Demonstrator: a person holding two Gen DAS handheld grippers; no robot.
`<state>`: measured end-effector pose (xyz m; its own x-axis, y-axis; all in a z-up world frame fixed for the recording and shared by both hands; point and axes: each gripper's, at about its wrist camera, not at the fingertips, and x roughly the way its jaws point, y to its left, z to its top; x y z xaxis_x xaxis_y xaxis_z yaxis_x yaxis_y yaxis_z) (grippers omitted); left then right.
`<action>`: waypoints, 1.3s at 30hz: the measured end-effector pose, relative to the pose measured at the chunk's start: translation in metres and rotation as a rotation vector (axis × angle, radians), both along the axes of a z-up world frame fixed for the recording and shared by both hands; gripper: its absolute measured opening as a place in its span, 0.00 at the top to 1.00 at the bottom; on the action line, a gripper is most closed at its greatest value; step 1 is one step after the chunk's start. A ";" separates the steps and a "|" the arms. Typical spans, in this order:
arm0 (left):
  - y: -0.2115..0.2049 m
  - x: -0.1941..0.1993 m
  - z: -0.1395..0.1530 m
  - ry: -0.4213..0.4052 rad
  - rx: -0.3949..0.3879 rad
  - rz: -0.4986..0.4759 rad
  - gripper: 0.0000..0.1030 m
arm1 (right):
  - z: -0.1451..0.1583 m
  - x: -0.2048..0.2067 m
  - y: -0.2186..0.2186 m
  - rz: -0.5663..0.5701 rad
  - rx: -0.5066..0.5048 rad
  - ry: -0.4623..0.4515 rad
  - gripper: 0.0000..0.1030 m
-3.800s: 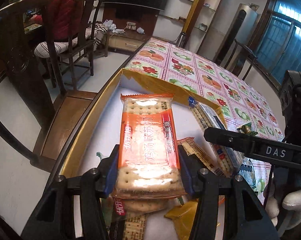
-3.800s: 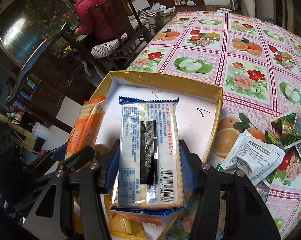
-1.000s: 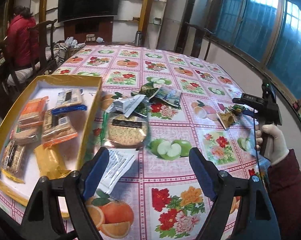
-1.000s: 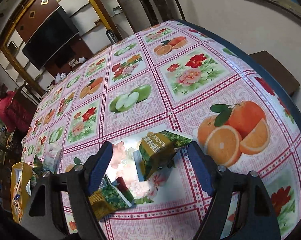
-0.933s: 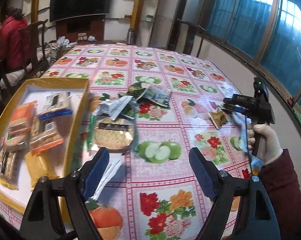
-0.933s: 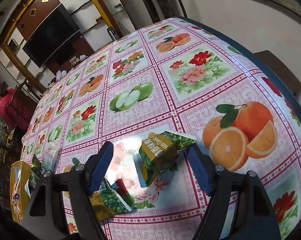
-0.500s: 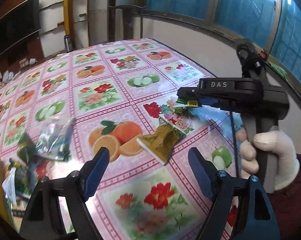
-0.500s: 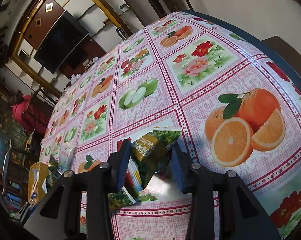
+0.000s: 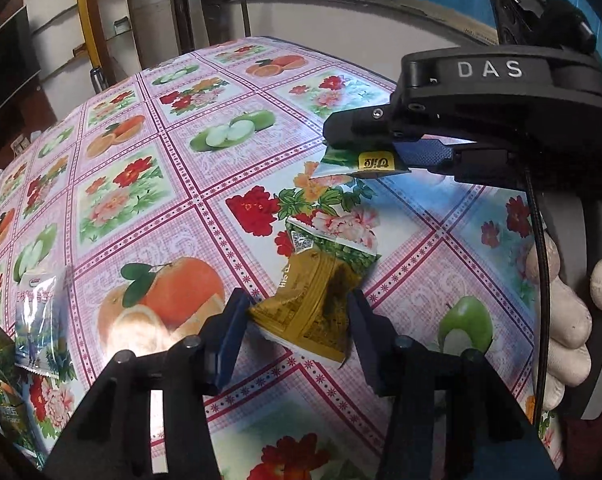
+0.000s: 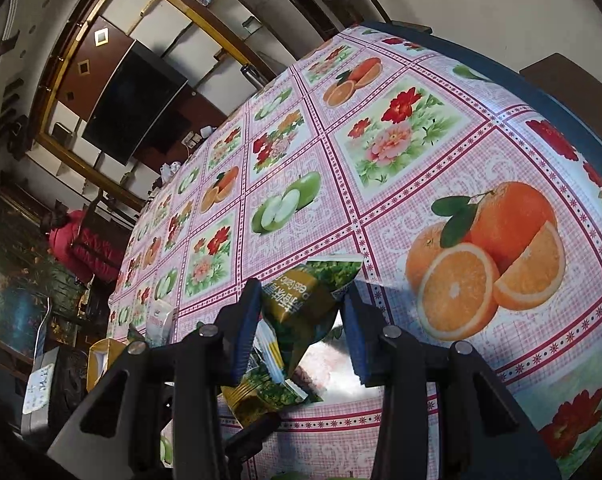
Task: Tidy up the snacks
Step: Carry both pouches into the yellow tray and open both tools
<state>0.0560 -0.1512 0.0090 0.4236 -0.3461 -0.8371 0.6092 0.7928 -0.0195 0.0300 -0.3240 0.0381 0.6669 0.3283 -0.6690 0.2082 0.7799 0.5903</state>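
A gold and green snack packet (image 9: pixel 305 304) lies on the fruit-print tablecloth (image 9: pixel 173 216), right between the fingers of my left gripper (image 9: pixel 299 316). The jaws are closing, and both blue pads touch the packet's sides. My right gripper (image 10: pixel 301 304) is shut on a green snack packet (image 10: pixel 301 296), held just above the cloth. In the left wrist view the right gripper (image 9: pixel 341 148) hangs beyond the gold packet, with the green packet (image 9: pixel 361 160) pinched at its tips. The gold packet (image 10: pixel 261 396) also shows under the right gripper.
A clear blue-white packet (image 9: pixel 37 320) and green packets (image 9: pixel 5 412) lie to the left. The yellow box (image 10: pixel 101 356) sits far off at the left. The table's edge (image 10: pixel 541 92) curves close on the right. A gloved hand (image 9: pixel 561 320) holds the right gripper.
My left gripper swung away from the box to the right side of the table, came down over the gold packet and narrowed its jaws. The right gripper closed on the green packet.
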 end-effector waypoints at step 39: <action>0.446 -0.209 0.045 -0.116 -0.291 0.936 0.49 | 0.042 -0.064 0.396 0.782 0.089 -0.057 0.60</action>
<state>-0.1526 0.2949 0.0542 0.7052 -0.0151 -0.7089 -0.2513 0.9296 -0.2697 -0.0336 0.0715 0.0804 0.2533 0.7667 -0.5899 -0.4137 0.6371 0.6504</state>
